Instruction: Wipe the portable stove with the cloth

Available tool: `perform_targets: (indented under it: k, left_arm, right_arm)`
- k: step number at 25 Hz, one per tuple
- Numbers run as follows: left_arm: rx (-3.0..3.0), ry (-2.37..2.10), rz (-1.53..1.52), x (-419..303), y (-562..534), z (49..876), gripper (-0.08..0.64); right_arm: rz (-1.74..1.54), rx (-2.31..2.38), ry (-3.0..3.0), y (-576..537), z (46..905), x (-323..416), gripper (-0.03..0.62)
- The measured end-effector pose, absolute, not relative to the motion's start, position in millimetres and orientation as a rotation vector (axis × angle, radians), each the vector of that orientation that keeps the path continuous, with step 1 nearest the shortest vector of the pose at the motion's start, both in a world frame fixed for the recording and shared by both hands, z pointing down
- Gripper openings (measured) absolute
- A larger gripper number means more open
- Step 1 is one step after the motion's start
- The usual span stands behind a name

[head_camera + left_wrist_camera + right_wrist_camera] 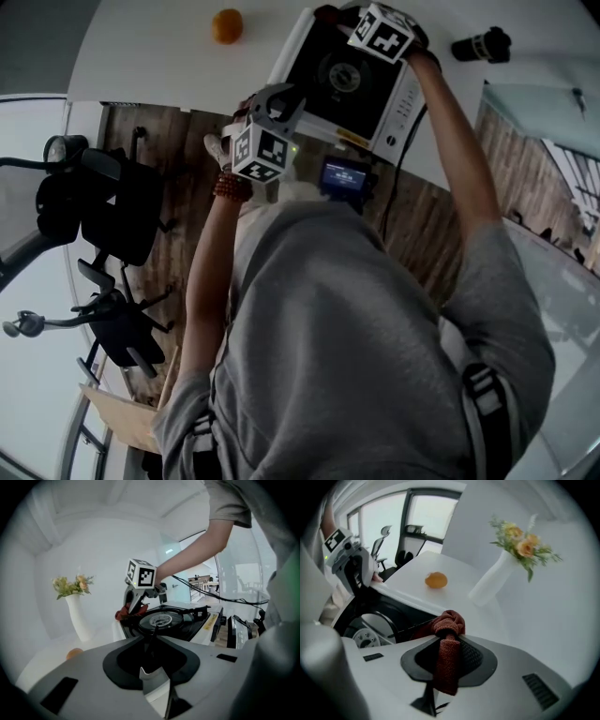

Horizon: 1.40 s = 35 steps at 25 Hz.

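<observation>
Pinching the cloth, jaws fully closed on it, the right gripper sits at the stove's far corner, on the orange's side. The burner and the rest of the top lie back toward the person, so the next stroke likely pulls that way. The left gripper is at the stove's near edge by the table edge. Its jaws are nearly together, but whether they nip the rim can't be told.
</observation>
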State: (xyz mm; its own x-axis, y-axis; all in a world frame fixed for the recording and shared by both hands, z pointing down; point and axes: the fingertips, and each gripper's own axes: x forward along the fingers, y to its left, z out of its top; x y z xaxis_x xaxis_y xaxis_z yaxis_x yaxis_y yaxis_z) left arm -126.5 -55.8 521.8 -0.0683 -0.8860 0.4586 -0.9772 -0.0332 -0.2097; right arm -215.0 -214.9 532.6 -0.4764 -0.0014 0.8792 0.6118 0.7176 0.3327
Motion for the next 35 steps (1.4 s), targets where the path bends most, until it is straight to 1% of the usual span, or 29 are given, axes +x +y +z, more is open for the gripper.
perform_targets:
  k: [2,3,4,5,7,9,12,13,15,19,23,24,28,29,30,31,33,35]
  left_arm:
    - [2.003,-2.066,0.621,-129,-53,518,0.105]
    - [2.011,-2.056,0.589,-127,-53,517,0.120]
    - [2.030,-2.034,0.591,-125,-53,517,0.165]
    - [2.057,-2.014,0.616,-121,-53,515,0.235]
    - [2.120,-2.018,0.609,-119,-51,499,0.266]
    - [2.194,-2.046,0.415,-118,-47,464,0.283]
    - [2.297,-1.972,-0.044,-111,-37,404,0.297]
    - [2.335,-1.919,-0.141,-106,-32,390,0.298]
    - [2.437,-1.796,-0.185,-86,-25,373,0.298]
    - [2.660,-1.519,-0.028,-27,-17,368,0.296]
    - [2.674,-1.489,0.053,-12,-16,382,0.291]
    - [2.669,-1.460,0.072,-10,-16,387,0.270]
    - [2.762,-1.333,0.163,0,-19,397,0.226]
    - [2.740,-1.312,0.120,-1,-20,396,0.184]
    - [2.712,-1.292,0.071,-4,-20,395,0.124]
    - [2.702,-1.275,0.038,-9,-20,392,0.115]
    - [2.705,-1.295,0.016,-23,-25,388,0.107]
    - [2.671,-1.441,0.039,-52,-33,386,0.109]
  right_arm:
    - [-0.669,-0.329,-2.109,-223,521,-213,0.089]
    - [-0.618,-0.252,-2.193,-228,511,-208,0.089]
    - [-0.569,-0.190,-2.280,-229,497,-201,0.091]
    - [-0.519,-0.161,-2.372,-226,481,-193,0.091]
    - [-0.404,-0.232,-2.548,-202,451,-171,0.092]
    - [-0.268,-0.452,-2.665,-160,429,-144,0.095]
    - [-0.142,-0.819,-2.698,-88,406,-102,0.100]
    - [-0.113,-0.907,-2.692,-67,400,-90,0.103]
    - [-0.003,-1.044,-2.689,-34,389,-70,0.103]
    - [0.300,-1.209,-2.733,-5,365,-45,0.103]
    - [0.539,-1.256,-2.766,-7,364,-29,0.104]
    - [0.547,-1.239,-2.776,-8,368,-26,0.104]
    - [0.485,-1.090,-2.808,-18,389,-11,0.104]
    - [0.490,-1.043,-2.823,-24,392,-7,0.107]
    - [0.496,-0.993,-2.847,-32,394,-3,0.148]
    - [0.498,-0.937,-2.875,-42,396,2,0.156]
    - [0.492,-0.823,-2.926,-60,395,13,0.147]
    - [0.489,-0.716,-2.956,-73,394,21,0.128]
